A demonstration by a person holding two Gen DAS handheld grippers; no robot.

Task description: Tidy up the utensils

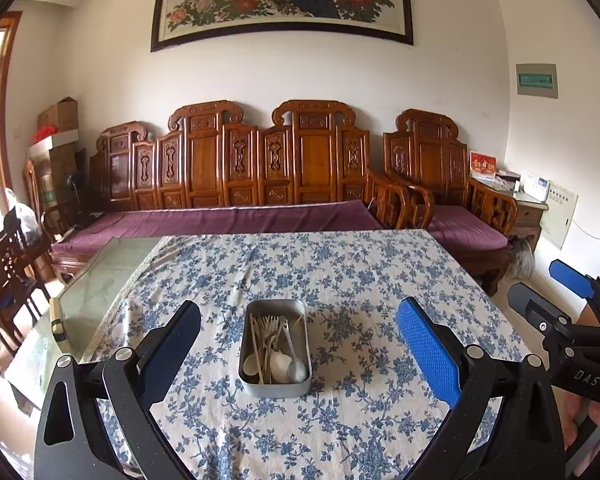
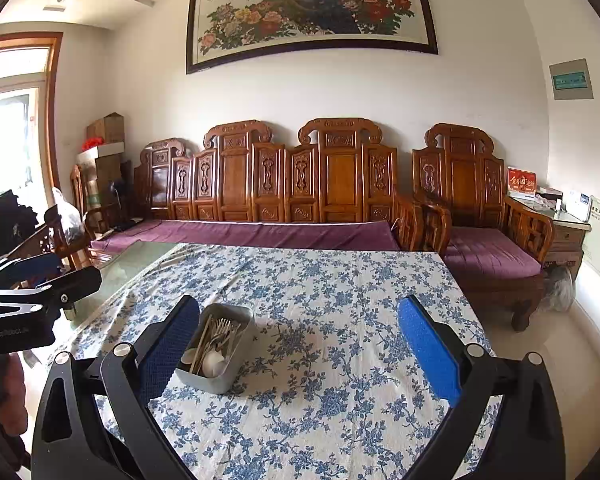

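A grey metal tin (image 1: 275, 388) stands on the floral tablecloth, holding several pale forks, spoons and chopsticks (image 1: 274, 344). My left gripper (image 1: 300, 344) hovers wide open above the near table edge, the tin centred between its blue-padded fingers (image 1: 428, 352). In the right wrist view the same tin (image 2: 220, 376) sits just inside the left finger of my right gripper (image 2: 300, 344), which is also open and empty. The right gripper (image 1: 572, 292) shows at the left wrist view's right edge, and the left gripper (image 2: 28, 300) at the right wrist view's left edge.
The blue-and-white cloth (image 1: 340, 272) covers most of a glass-topped table (image 1: 100, 280). A small wooden block (image 1: 58, 324) lies on the bare glass at left. Behind the table stands a carved wooden sofa (image 1: 236, 184) with purple cushions. Chairs (image 1: 8, 280) stand at left.
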